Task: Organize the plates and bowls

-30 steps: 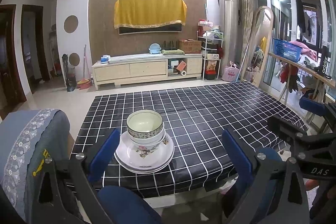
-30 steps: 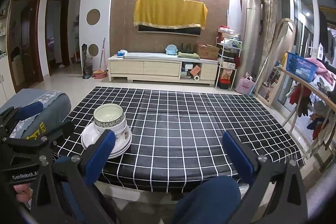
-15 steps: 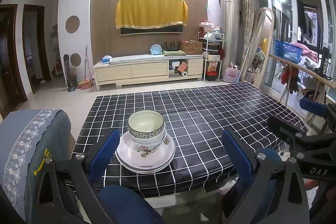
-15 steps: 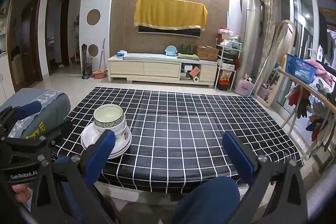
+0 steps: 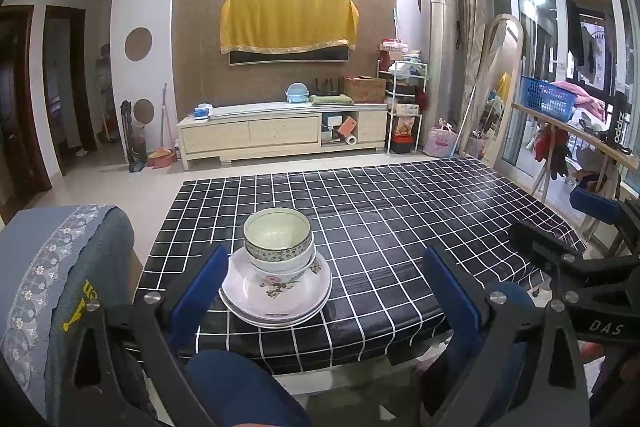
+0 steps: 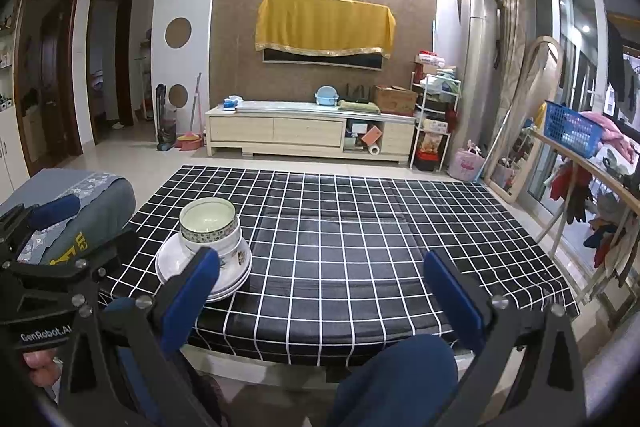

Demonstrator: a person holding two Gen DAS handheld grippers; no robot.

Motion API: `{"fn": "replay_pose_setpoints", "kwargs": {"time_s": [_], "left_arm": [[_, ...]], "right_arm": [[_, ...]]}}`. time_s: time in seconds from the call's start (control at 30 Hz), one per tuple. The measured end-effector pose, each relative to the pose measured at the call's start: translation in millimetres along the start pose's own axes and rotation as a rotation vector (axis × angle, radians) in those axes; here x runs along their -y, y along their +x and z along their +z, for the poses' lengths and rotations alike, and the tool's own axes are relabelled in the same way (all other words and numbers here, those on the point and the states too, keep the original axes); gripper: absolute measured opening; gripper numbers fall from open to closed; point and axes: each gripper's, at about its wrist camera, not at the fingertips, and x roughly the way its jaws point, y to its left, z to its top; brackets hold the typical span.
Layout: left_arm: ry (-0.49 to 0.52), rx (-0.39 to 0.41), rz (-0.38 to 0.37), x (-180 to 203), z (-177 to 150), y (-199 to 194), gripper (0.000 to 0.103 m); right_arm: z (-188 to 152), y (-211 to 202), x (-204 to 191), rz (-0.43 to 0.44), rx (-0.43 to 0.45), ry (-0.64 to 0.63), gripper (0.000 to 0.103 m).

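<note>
Landmark: table (image 5: 400, 227) under a black cloth with a white grid, seen from its near edge in both wrist views
Bowls: two bowls (image 5: 279, 239) nested, the top one with a patterned band under its rim and a pale empty inside; they sit on the plates, near the table's near-left corner
Plates: a few white plates (image 5: 276, 295) with a flower print, stacked flat on the table, just inside its near edge; how many is hard to tell
Stack from the right: the same bowls (image 6: 210, 223) and plates (image 6: 172, 259) show left of centre, partly behind a blue pad
Left gripper: left gripper (image 5: 324, 291) held off the table's near edge, blue pads spread wide, nothing between them; its left pad overlaps the plates' left rim in the picture, and contact cannot be told
Right gripper: right gripper (image 6: 320, 291) also off the table's near edge, further right along it, pads spread wide and empty, aimed at bare cloth
Each in the other's view: the right gripper (image 5: 584, 267) shows black at the far right of the left view, the left gripper (image 6: 52, 275) black at the far left of the right view
Chair: a grey covered chair back (image 5: 56, 279) with pale flower trim stands just left of the table
Knees: blue-clad knees (image 6: 392, 379) below the table's near edge
</note>
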Motion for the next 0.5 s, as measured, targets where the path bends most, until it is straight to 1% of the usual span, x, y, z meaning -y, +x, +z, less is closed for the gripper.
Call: {"fn": "replay_pose_setpoints", "kwargs": {"time_s": [0.5], "left_arm": [[0.0,-0.009,0.013,1.1,-1.2,-0.3,0.097]], "right_arm": [[-1.5,1.7,0.3,0.001,-0.011,0.007,0.103]]}}
